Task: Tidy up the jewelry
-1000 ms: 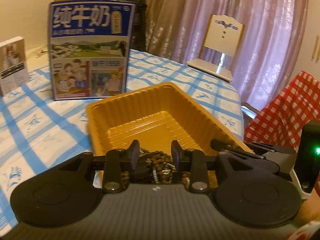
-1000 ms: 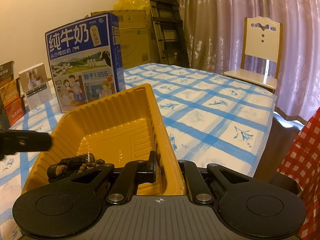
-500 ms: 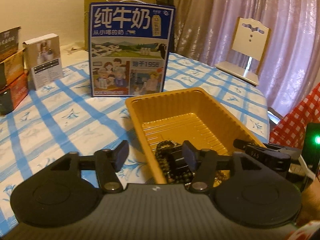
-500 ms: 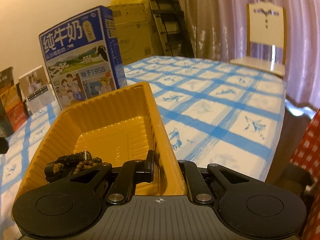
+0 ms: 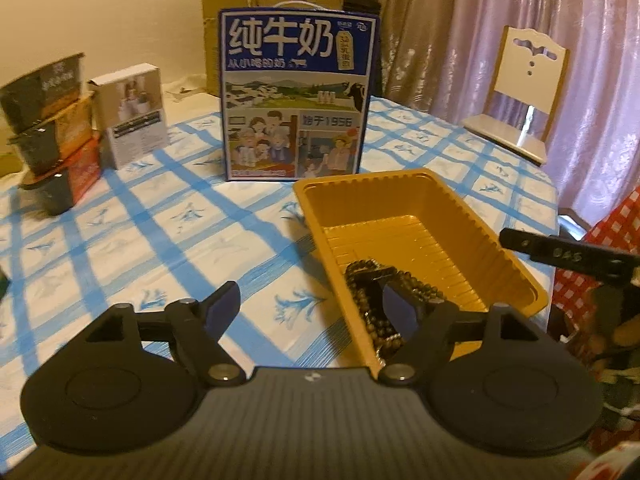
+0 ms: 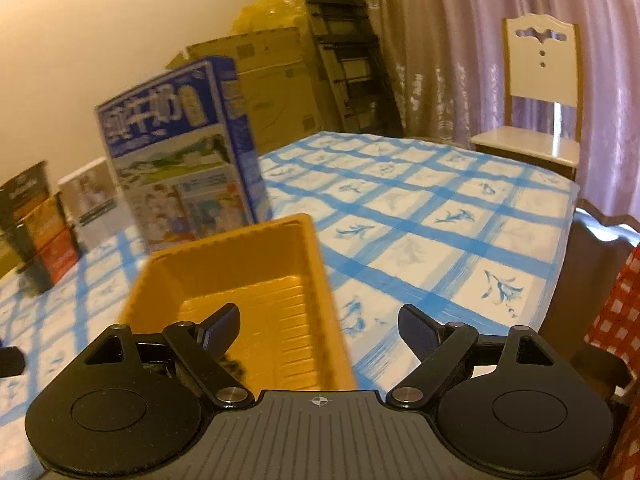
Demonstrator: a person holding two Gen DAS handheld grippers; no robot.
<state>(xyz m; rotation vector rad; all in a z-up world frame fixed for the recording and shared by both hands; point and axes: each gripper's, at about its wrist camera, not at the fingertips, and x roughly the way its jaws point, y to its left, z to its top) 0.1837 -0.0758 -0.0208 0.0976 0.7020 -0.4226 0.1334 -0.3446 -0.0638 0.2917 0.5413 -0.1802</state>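
An orange plastic tray [image 5: 496, 232] stands on the blue-checked tablecloth. Dark beaded jewelry [image 5: 368, 276] lies heaped in its near end. My left gripper [image 5: 310, 306] hovers over the tray's near left corner, its jaws opening wide with nothing pressed between them; its right finger is above the beads. In the right wrist view the same tray [image 6: 320, 264] lies below my right gripper [image 6: 318, 324], whose jaws are opening wide, empty, astride the tray's right wall. A finger of the right gripper [image 5: 560, 250] shows at the right of the left wrist view.
A blue milk carton box [image 5: 298, 96] stands upright just behind the tray. A small white box [image 5: 132, 114] and stacked dark and orange boxes [image 5: 52, 128] sit at the far left. A white chair [image 5: 524, 92] and curtains are beyond the table's far edge. Red-checked cloth [image 6: 624, 328] lies at right.
Both grippers have opened: the left let go of the beads and drew back left and up; the right released the tray's right wall and rose.
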